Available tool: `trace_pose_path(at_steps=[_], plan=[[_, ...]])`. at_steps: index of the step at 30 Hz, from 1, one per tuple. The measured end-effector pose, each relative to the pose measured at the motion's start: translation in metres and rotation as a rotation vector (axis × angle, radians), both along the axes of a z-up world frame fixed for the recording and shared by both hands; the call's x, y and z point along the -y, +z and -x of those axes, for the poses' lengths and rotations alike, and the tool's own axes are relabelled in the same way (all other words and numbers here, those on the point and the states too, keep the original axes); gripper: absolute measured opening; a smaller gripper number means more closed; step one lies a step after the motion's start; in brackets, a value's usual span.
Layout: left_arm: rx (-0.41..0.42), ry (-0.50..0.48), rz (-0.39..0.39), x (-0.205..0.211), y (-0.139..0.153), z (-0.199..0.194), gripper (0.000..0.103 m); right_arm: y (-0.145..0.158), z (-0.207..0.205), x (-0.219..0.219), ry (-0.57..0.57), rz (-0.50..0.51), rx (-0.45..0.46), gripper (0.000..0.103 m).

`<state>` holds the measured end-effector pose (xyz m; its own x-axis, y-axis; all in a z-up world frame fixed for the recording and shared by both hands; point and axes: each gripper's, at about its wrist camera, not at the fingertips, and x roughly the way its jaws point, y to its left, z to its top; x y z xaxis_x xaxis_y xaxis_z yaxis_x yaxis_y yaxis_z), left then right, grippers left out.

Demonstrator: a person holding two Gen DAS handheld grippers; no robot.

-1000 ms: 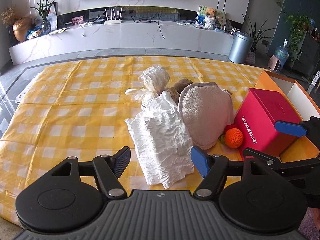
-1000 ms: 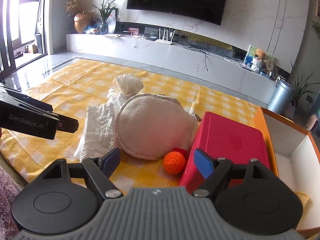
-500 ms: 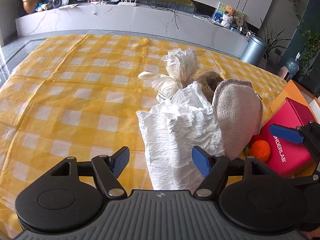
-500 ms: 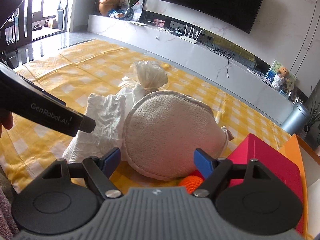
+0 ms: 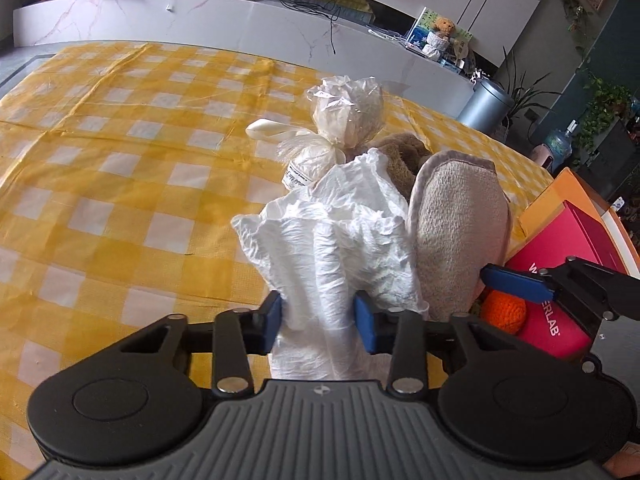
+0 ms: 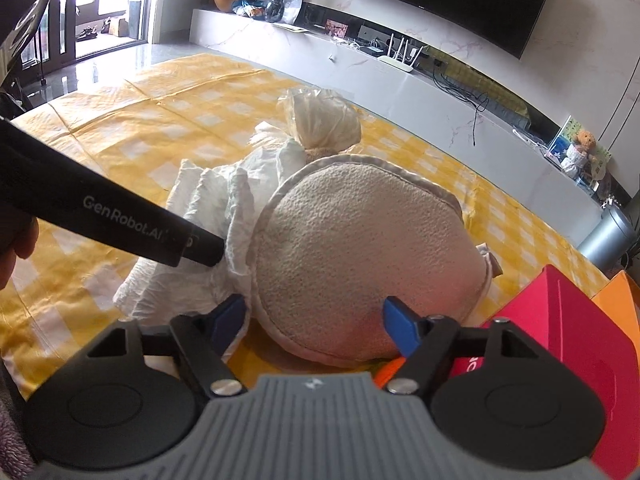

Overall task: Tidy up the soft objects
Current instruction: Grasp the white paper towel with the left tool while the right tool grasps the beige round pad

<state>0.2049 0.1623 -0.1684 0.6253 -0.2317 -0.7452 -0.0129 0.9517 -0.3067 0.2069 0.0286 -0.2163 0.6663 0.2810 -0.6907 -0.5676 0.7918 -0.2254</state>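
Since a second ago: left claw (image 5: pixel 318 317) closed on white crinkled cloth (image 5: pixel 340 248), pinching its near edge, beside beige round cushion (image 5: pixel 460 236). Risk there: thin fold slipping out, or dragging tied plastic bag (image 5: pixel 344 120) behind the cushion.

From right wrist: right claw (image 6: pixel 314 320) open, straddling beige round cushion (image 6: pixel 360 256). Risk: cushion too wide, pads skating off; red box (image 6: pixel 560 320) crowding it.

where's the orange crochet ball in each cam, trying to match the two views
Left wrist: the orange crochet ball sits low right, between the beige pad and the red box.
Right wrist: only an orange sliver shows, bottom centre, under the pad's near edge.
Shared landmark: the beige pad.
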Motion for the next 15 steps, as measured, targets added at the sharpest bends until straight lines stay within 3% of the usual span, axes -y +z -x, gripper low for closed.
trace_pose_path(at_steps=[2,3,4,5,6,11,15], plan=[[0.022,-0.014,-0.01,0.002,0.004,0.005,0.018,0.0,-0.002,0.0,0.01,-0.021,-0.026,0.052],[0.038,-0.018,-0.013,0.003,0.008,0.008,0.016,0.0,-0.001,0.0,0.007,-0.021,-0.024,0.05],[0.051,-0.016,-0.023,0.004,0.012,0.013,0.014,0.0,0.0,0.0,0.008,-0.018,-0.02,0.033],[0.063,-0.009,-0.033,0.004,0.016,0.017,0.013,0.0,0.001,0.0,0.005,-0.014,-0.022,0.006],[0.079,0.0,-0.033,0.003,0.022,0.023,0.012,0.001,0.001,0.001,-0.001,-0.015,-0.033,0.0],[0.132,0.065,-0.033,-0.007,0.056,0.054,0.011,0.018,0.01,0.016,-0.029,-0.049,-0.015,0.0],[0.109,0.129,-0.154,-0.01,0.072,0.075,0.011,0.032,0.021,0.021,-0.035,-0.058,-0.006,0.0]])
